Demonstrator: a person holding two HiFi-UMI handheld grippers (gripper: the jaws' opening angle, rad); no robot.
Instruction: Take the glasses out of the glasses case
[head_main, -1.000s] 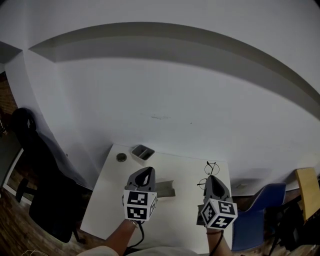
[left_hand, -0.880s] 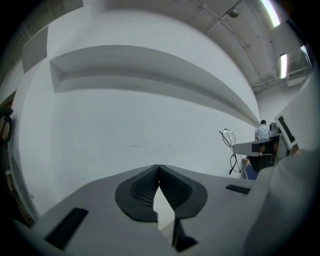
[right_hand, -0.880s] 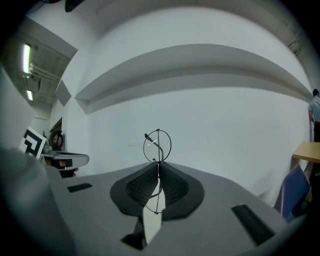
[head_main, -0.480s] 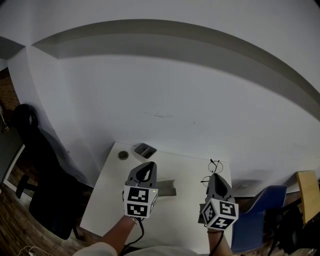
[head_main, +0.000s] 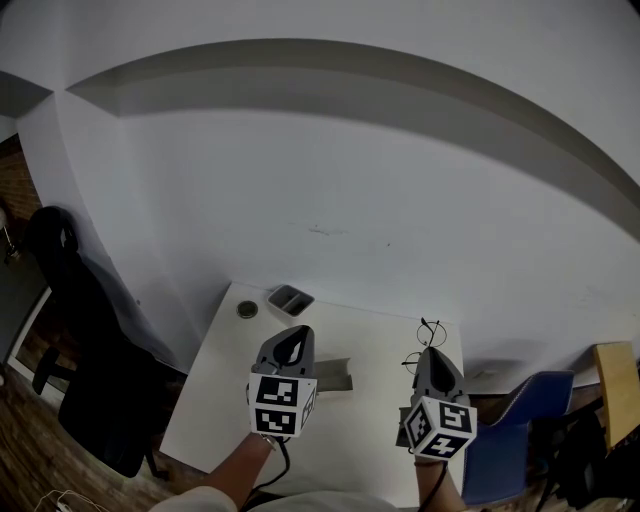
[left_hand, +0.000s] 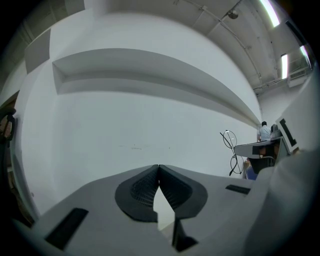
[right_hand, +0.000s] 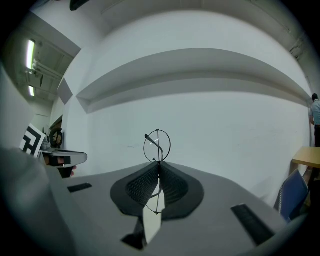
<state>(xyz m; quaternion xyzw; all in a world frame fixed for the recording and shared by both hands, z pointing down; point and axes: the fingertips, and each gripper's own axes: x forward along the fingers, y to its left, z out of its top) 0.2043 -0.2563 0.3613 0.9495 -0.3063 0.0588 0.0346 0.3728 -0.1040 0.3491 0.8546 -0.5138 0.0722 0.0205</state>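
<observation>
Leftmost, a black office chair (head_main: 85, 385) stands on the floor beside the white worktop (head_main: 215, 405). Near the worktop's far left corner sit a small round object (head_main: 246, 312) and, just beside it, a small grey open box (head_main: 289, 300). Next comes the left hand-held gripper (head_main: 292, 343), raised over the worktop. Its own view shows its jaws pressed together at the tips with nothing between them (left_hand: 158, 168).

Just to its right the grey glasses case (head_main: 336, 377) lies on the worktop, partly hidden behind that gripper's body, between the two grippers and touched by neither.

Further right, the right hand-held gripper (head_main: 426, 352) is clamped on the glasses (head_main: 423, 333), a thin wire frame with round lenses. In its own view the jaws (right_hand: 159, 165) pinch the frame near its middle, with one round lens (right_hand: 157, 145) standing above the tips and the other hanging below, so the glasses are upright on edge. They are out of the case and well apart from it, over the worktop's right side.

Beyond the right edge stand a blue chair (head_main: 505, 440) and a wood-coloured board (head_main: 617, 385).
</observation>
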